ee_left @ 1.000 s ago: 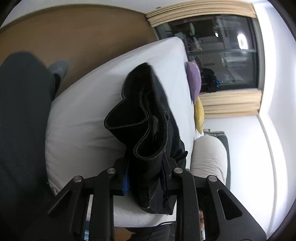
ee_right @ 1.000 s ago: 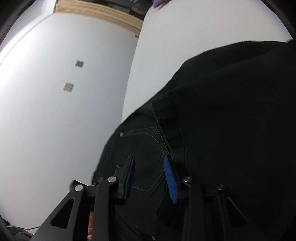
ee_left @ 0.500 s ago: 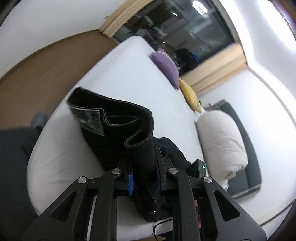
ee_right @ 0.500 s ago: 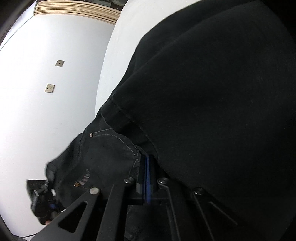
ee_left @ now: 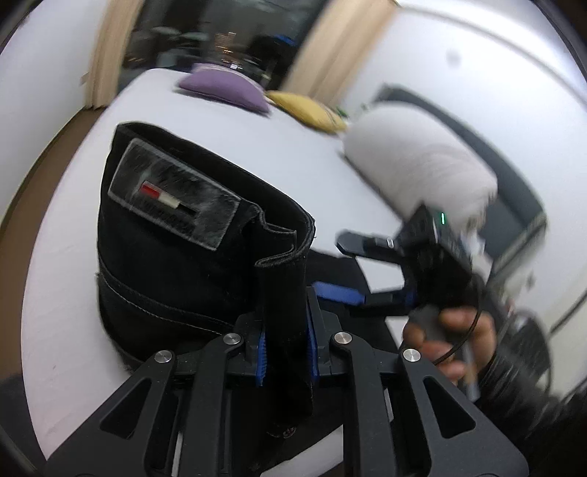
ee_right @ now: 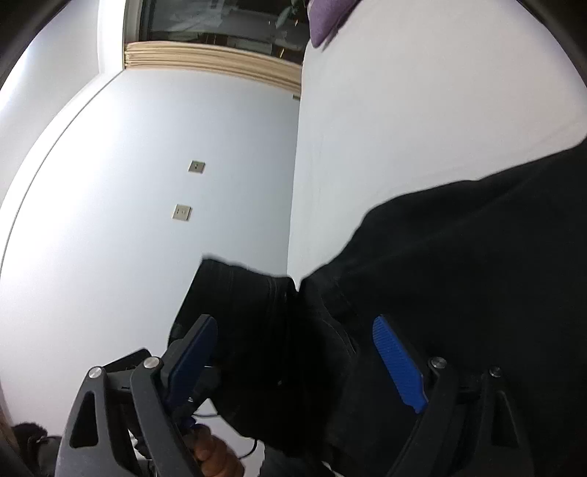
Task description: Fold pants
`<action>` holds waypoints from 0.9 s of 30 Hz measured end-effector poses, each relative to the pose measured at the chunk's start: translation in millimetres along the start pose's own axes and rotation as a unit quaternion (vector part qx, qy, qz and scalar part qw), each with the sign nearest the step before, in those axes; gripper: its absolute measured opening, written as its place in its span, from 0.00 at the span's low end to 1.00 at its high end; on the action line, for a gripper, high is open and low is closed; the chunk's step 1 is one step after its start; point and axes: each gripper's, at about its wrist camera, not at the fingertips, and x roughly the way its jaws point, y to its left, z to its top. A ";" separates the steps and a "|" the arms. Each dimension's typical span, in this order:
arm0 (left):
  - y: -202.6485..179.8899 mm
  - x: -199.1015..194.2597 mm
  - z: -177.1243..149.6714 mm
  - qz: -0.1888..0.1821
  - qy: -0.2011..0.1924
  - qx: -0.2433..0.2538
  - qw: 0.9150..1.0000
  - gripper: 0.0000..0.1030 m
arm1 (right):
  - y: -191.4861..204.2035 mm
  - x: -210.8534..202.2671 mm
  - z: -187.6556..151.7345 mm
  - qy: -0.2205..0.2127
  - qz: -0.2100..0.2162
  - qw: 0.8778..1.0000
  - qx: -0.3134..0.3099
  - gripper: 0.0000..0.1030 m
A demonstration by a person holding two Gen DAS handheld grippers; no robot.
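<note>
- Pants (ee_left: 190, 257), black and heavy, sat bunched at the near end of a white bed (ee_left: 234, 121), with a thick fold of their cloth pinched between the blue pads of the left gripper (ee_left: 285, 345), whose jaws were drawn narrow on it.
- The waistband stood up above that grip, showing a pale furry patch (ee_left: 172, 205) with a red and white mark on it.
- The right gripper (ee_right: 301, 361) had its jaws opening, spread wide, with dark cloth of the pants lying between the blue pads (ee_right: 398, 367) but not pressed by them.
- From the left wrist view, the right gripper appeared just to the right of the pants, blurred, carried in a person's right hand (ee_left: 445, 341) with a dark sleeve (ee_left: 521, 385) behind it.
- Beyond the pants, the white sheet ran smooth and bare toward the far end, where a purple cushion (ee_left: 223, 90) and a yellow cushion (ee_left: 308, 108) lay side by side.
- A pale rolled bolster (ee_left: 422, 154) rested to the right of the bed.
- A dark window (ee_left: 220, 33) with tan curtains (ee_left: 110, 55) filled the far wall, and brown floor (ee_left: 40, 146) showed at the left of the bed.
- In the right wrist view, a plain white wall (ee_right: 146, 183) carried two small square plates (ee_right: 182, 212).
</note>
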 end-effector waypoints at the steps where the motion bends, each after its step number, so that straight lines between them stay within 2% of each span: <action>1: -9.0 15.0 -0.2 0.005 0.013 0.021 1.000 0.15 | -2.0 -1.0 -1.4 0.006 0.001 1.000 0.000 0.87; 6: -43.9 67.7 -22.3 0.027 0.065 0.109 0.992 0.15 | -12.8 -16.1 -14.5 0.009 0.016 1.000 -0.010 0.90; 7: -46.1 77.7 -36.6 0.031 0.072 0.125 0.989 0.15 | -15.1 -18.1 -14.9 0.008 0.013 1.000 -0.009 0.90; 10: -70.9 95.8 -55.6 0.040 0.092 0.181 0.978 0.15 | -23.0 -19.8 -16.3 0.015 -0.003 1.000 -0.007 0.90; 12: -83.3 109.2 -60.9 0.051 0.105 0.225 0.967 0.15 | -24.5 -15.0 -17.8 0.020 -0.020 1.000 -0.008 0.88; 13: -88.9 113.1 -65.6 0.055 0.110 0.242 0.962 0.15 | -20.6 -13.0 -18.7 0.019 -0.033 0.999 -0.017 0.85; 15: -99.2 120.7 -71.4 0.059 0.117 0.270 0.954 0.15 | -13.6 -13.2 -17.8 0.021 -0.071 0.996 -0.043 0.71; 16: -104.6 123.5 -73.8 0.061 0.118 0.280 0.951 0.15 | -13.1 -14.2 -16.7 0.025 -0.091 0.994 -0.049 0.67; 17: -108.4 126.0 -75.5 0.063 0.119 0.286 0.949 0.15 | -14.4 -14.8 -15.0 0.030 -0.108 0.992 -0.050 0.59; 19: -112.1 128.3 -78.6 0.060 0.124 0.287 0.948 0.15 | -15.8 -16.5 -13.7 0.036 -0.140 0.988 -0.048 0.53; 21: -116.5 137.4 -83.6 0.057 0.128 0.290 0.947 0.15 | -17.8 -22.3 -14.8 0.032 -0.159 0.985 -0.051 0.40; 24: -117.2 137.4 -82.8 0.051 0.129 0.302 0.943 0.15 | -18.9 -27.3 -18.6 0.024 -0.177 0.982 -0.062 0.31; 27: -120.1 138.3 -81.4 0.040 0.123 0.317 0.939 0.14 | -23.3 -39.1 -14.9 0.002 -0.181 0.981 -0.065 0.29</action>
